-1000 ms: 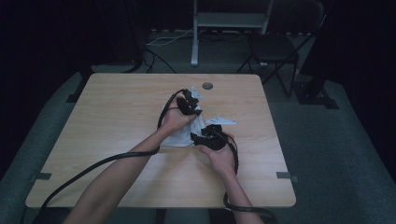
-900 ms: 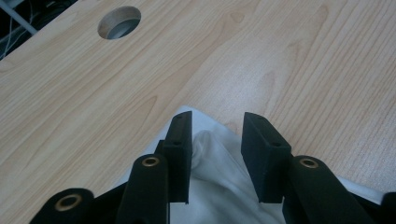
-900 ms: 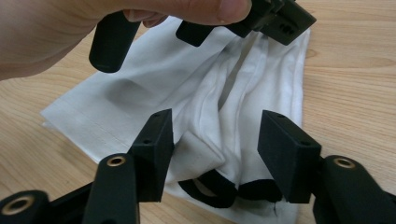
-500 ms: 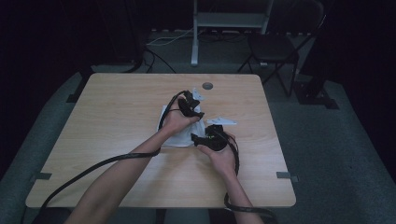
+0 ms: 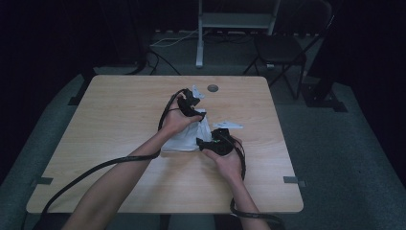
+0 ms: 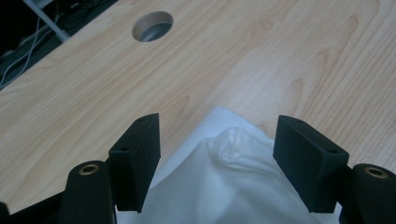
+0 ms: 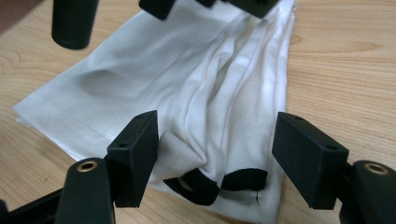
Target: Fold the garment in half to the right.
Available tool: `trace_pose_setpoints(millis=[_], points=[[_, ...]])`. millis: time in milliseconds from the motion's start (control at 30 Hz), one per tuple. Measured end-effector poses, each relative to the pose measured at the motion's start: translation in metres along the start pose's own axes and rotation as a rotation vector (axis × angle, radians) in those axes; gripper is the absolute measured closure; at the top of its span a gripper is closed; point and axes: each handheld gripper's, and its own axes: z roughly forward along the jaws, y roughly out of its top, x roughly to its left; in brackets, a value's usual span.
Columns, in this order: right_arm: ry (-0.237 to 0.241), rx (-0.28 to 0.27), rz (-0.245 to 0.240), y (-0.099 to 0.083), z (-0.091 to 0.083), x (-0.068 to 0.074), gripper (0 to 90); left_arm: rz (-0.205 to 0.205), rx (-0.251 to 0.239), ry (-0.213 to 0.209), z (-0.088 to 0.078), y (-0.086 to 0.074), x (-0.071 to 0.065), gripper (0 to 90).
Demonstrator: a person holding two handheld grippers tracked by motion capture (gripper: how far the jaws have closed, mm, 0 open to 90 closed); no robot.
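Note:
A crumpled white cloth (image 5: 184,139) lies in the middle of the wooden table (image 5: 119,120). My left gripper (image 5: 196,109) is at the cloth's far end. Its jaws have just been opening and stand wide (image 6: 217,126); a puckered corner of the cloth (image 6: 224,186) rises between them, untouched by the pads. My right gripper (image 5: 203,143) is at the near end. Its jaws have also just been opening (image 7: 217,123). Folded cloth (image 7: 187,84) and a black band (image 7: 219,182) lie between them, free of the pads. The left gripper (image 7: 210,4) shows at the top of the right gripper view.
A round cable hole (image 5: 212,88) sits in the table just beyond the left gripper, also seen close up (image 6: 152,25). Behind the table stand a dark chair (image 5: 282,48) and a metal stand (image 5: 200,38). Cables trail from both grippers over the near edge.
Both hands stay at the cloth almost where they were. The left hand has shifted only slightly.

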Motion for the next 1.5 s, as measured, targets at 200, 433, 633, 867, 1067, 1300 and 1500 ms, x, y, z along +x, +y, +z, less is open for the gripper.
trace_pose_setpoints(millis=[200, 433, 633, 867, 1067, 1300, 1500], points=[[0.000, -0.001, 0.005, -0.001, -0.001, -0.001, 31.1, 0.001, -0.011, 0.028, -0.008, 0.000, 0.009, 31.4], [-0.001, 0.006, 0.012, -0.001, -0.001, -0.002, 30.9, 0.001, 0.034, 0.090, -0.015, -0.011, 0.030, 31.5], [-0.001, 0.008, 0.017, -0.001, 0.000, -0.001, 30.8, 0.023, 0.065, 0.076, -0.008, -0.019, 0.028, 31.4], [0.004, 0.012, 0.010, -0.002, 0.001, 0.000, 30.8, 0.031, 0.071, 0.050, 0.006, -0.018, 0.016, 31.4], [0.010, 0.018, 0.001, -0.004, 0.003, 0.001, 30.6, 0.018, 0.056, 0.055, 0.014, -0.020, 0.013, 31.2], [0.017, 0.021, 0.004, -0.005, 0.004, 0.002, 30.2, 0.004, 0.020, 0.063, 0.018, -0.018, 0.009, 31.2], [0.027, 0.022, -0.002, -0.007, 0.006, 0.003, 30.1, 0.029, 0.026, 0.062, 0.013, -0.019, 0.008, 30.7]])
